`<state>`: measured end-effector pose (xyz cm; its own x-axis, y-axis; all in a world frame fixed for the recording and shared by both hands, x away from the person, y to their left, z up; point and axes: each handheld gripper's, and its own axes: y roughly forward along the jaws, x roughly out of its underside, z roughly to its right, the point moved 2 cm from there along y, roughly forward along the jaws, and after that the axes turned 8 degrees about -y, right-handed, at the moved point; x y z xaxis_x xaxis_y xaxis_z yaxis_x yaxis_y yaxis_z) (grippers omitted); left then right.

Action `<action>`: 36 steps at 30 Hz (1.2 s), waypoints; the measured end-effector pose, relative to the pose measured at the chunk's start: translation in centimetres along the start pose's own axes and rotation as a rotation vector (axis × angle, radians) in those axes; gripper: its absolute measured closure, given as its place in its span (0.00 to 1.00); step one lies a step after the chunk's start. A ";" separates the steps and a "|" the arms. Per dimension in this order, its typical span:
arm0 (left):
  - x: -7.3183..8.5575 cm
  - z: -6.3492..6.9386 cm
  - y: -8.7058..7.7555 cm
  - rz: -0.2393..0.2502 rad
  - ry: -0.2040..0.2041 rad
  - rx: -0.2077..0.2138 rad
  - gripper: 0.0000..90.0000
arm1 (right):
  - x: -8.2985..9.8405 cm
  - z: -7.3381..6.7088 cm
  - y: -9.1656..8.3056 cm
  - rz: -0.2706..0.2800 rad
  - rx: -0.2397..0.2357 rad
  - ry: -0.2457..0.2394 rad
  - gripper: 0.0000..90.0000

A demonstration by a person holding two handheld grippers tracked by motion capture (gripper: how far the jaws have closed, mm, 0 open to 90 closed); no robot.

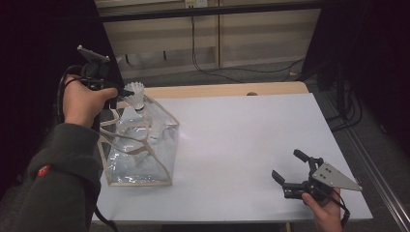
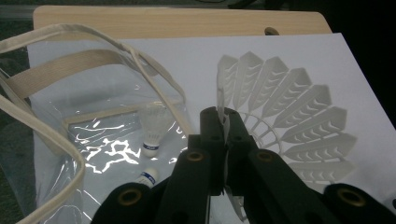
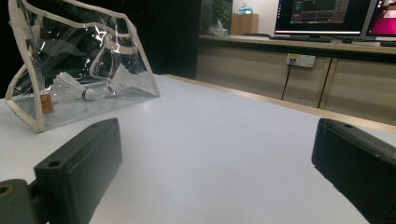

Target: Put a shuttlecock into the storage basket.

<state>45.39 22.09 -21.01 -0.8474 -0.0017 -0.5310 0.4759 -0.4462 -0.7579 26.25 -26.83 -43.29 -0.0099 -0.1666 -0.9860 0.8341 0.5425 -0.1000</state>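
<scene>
Basically two shuttlecocks [image 2: 152, 130] already sit in the clear bag [image 1: 140, 145], a third shuttlecock [image 1: 136, 95] is pinched by its skirt in the left gripper [image 1: 126, 92] right above the opening, just needing the drop, while the right gripper [image 1: 290, 169] rests wide and empty.

Your white shuttlecock [image 2: 285, 121] has its feathered skirt fanned wide, pinched at the skirt's edge, and it hangs above the open mouth of the clear bag [image 1: 140, 150]. That cream-trimmed bag stands upright on the table's left, apparently with two more shuttlecocks [image 2: 153, 128] lying inside.
</scene>
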 end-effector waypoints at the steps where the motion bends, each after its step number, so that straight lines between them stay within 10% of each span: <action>1: 0.0 0.0 0.0 -0.001 0.005 -0.003 1.00 | 0.0 0.0 0.0 0.000 0.001 -0.001 0.02; 36: 0.3 -1.8 -0.5 0.025 -0.007 -0.032 0.99 | 0.0 -0.1 0.1 0.000 0.002 -0.001 0.02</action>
<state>45.33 23.93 -21.52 -0.8368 -0.0184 -0.5472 0.5038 -0.4172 -0.7564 26.27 -26.74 -43.31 -0.0092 -0.1670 -0.9859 0.8350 0.5412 -0.0995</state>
